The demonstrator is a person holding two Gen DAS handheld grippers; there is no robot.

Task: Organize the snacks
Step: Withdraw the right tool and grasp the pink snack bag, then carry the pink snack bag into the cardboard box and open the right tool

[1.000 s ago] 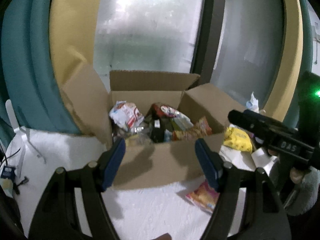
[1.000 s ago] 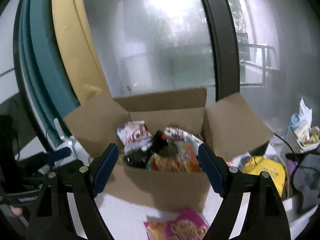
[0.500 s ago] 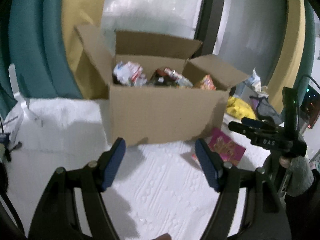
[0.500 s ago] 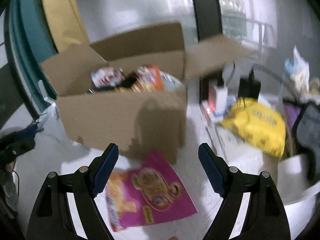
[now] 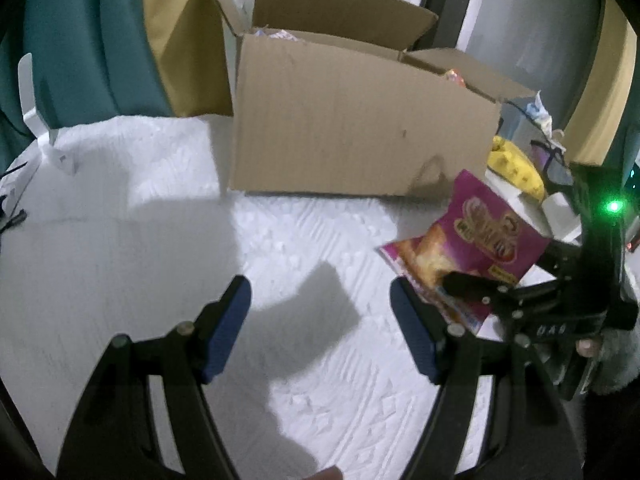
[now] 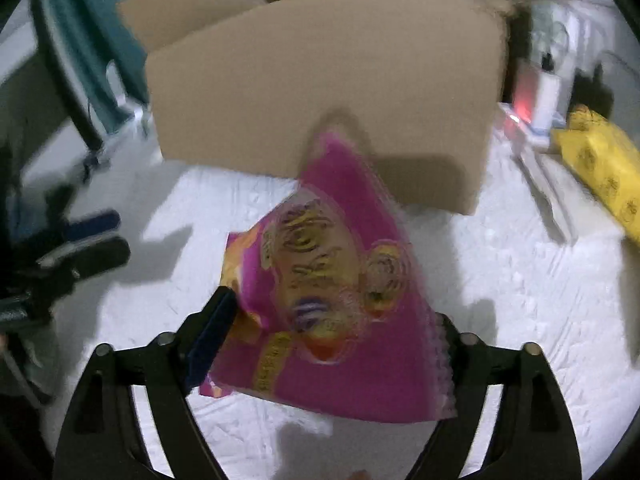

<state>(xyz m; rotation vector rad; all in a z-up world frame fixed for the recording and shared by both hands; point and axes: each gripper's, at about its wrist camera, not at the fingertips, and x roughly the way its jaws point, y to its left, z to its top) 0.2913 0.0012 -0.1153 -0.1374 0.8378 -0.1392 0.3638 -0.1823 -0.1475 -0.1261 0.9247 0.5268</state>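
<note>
L gripper [image 5: 318, 286]: blue-padded fingers [image 5: 224, 332] spread wide, nothing btwn them, only bare white textured cover of the desk [image 5: 120, 280] underneath, w/ their shadow on it.

R gripper [image 6: 332, 308]: fingers [image 6: 210, 338] wide apart and have just been opening further. Magenta snack bag [image 6: 332, 264] lies btwn them. L-side blue pad sits right at the bag's orange edge; the bag's crimped edge covers the other finger. View is blurred, so can't tell if either pad actually touches; no visible pinch.

In L wrist view, the R gripper comes in from the R edge, one black finger crossing over the bag's near end. Green light [image 5: 614, 206] glows on its body. A fingertip and grey sleeve [image 5: 616, 360] of the person show at the handle.

Bag lies flat on the desk, far corner pointing at the cardboard box [image 5: 360, 120], just in front of the box's front wall near its R corner. Can't tell if it touches the box.

Box: flaps open, tops of a few snack packs just show over the rim.

R of the box: yellow pack [image 6: 600, 160] plus small clutter, well apart from the bag. Behind and L of the box: teal curtain [image 5: 80, 40] and a yellow one [image 5: 180, 40].
</note>
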